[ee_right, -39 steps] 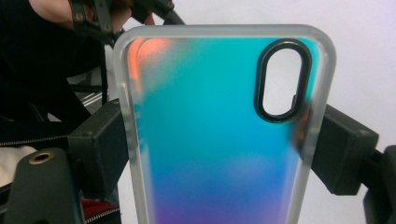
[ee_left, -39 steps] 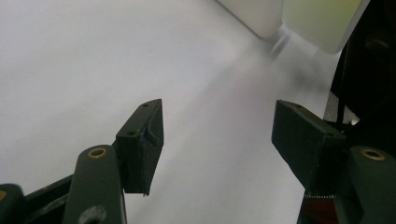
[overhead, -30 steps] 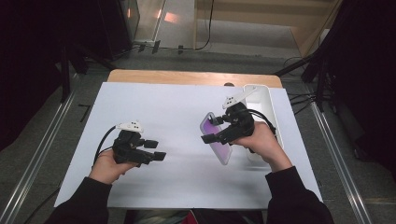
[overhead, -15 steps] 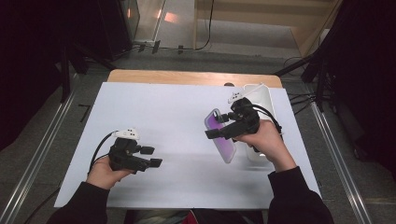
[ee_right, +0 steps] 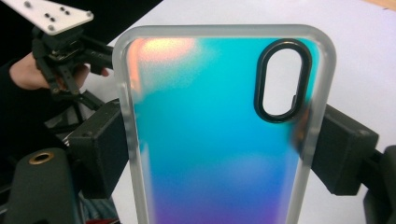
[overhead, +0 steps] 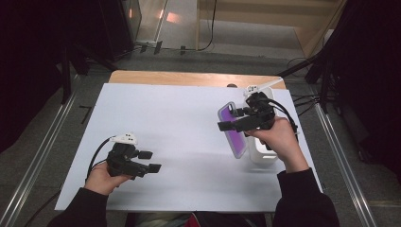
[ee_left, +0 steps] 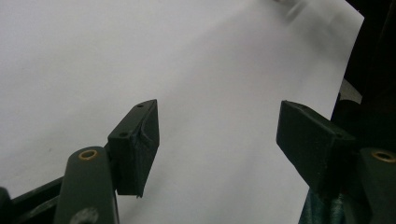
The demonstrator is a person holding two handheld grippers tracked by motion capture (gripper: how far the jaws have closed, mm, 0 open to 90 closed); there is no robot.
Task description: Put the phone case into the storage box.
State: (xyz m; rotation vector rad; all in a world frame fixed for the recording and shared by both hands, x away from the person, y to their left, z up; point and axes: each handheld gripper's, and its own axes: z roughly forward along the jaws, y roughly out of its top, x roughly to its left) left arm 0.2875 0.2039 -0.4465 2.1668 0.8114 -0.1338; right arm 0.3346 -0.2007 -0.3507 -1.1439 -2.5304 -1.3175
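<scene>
Looking down from above over the white table (overhead: 189, 123); riding close behind each pair of jaws; sharing that table's surface.

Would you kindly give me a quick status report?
Right gripper shut on phone case, lifted beside white tray. Left gripper open over white sheet. Nothing in the way.

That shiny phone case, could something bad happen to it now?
Maybe. The right tongs pinch the phone case only by its smooth side edges, so it might slip and drop onto the white sheet. It also hangs close beside the white holder, so it could bump that. The left tongs are open and far off.
</scene>
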